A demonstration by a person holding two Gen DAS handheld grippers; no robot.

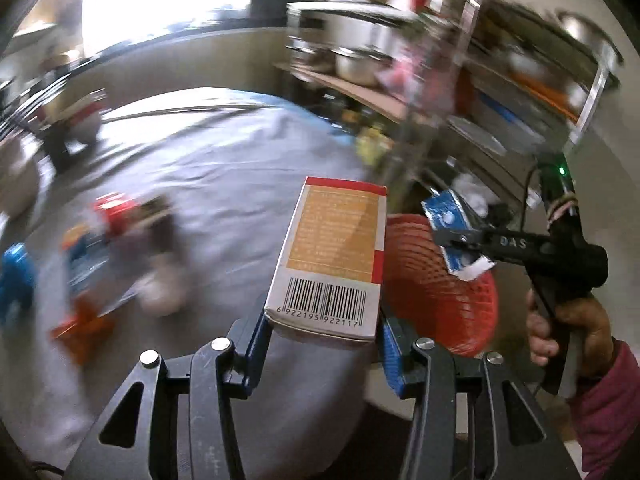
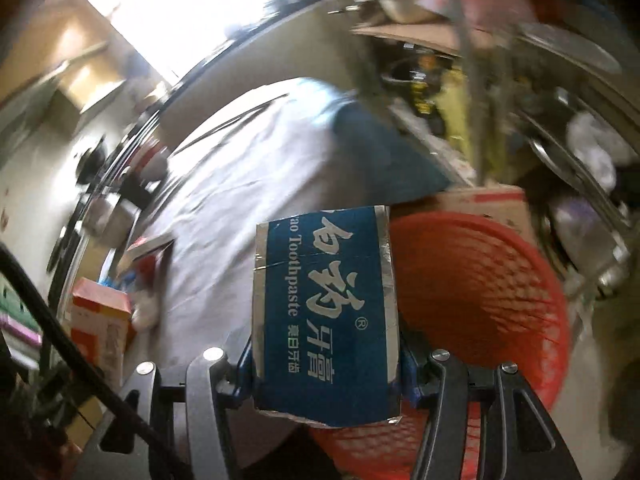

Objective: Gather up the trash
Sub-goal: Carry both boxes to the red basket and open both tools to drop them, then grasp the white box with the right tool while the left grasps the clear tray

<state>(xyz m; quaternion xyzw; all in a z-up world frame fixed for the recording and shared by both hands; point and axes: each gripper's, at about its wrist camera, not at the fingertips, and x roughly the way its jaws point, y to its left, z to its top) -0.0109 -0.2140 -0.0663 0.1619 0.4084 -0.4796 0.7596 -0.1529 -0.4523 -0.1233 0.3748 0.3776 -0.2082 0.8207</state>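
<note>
Left wrist view: the left gripper (image 1: 324,332) has its jaws clenched on an orange-and-white box (image 1: 334,256) with a barcode, held above the gray-covered counter (image 1: 224,184). At three o'clock, the right gripper (image 1: 460,240) pinches a blue toothpaste box (image 1: 450,216) over a red mesh basket (image 1: 436,280). Blurred litter (image 1: 108,232), possibly wrappers, lies at nine o'clock.

Right wrist view: the jaws grasp the blue toothpaste box (image 2: 326,312); the red mesh basket (image 2: 476,288) sits at three o'clock.

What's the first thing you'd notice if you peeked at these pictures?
Both grippers are holding boxes. The left gripper clamps an orange-and-white box with a barcode, and the right gripper clamps a blue toothpaste box. Just beyond them, beside the grey-covered table, sits a bright red mesh basket.
</note>
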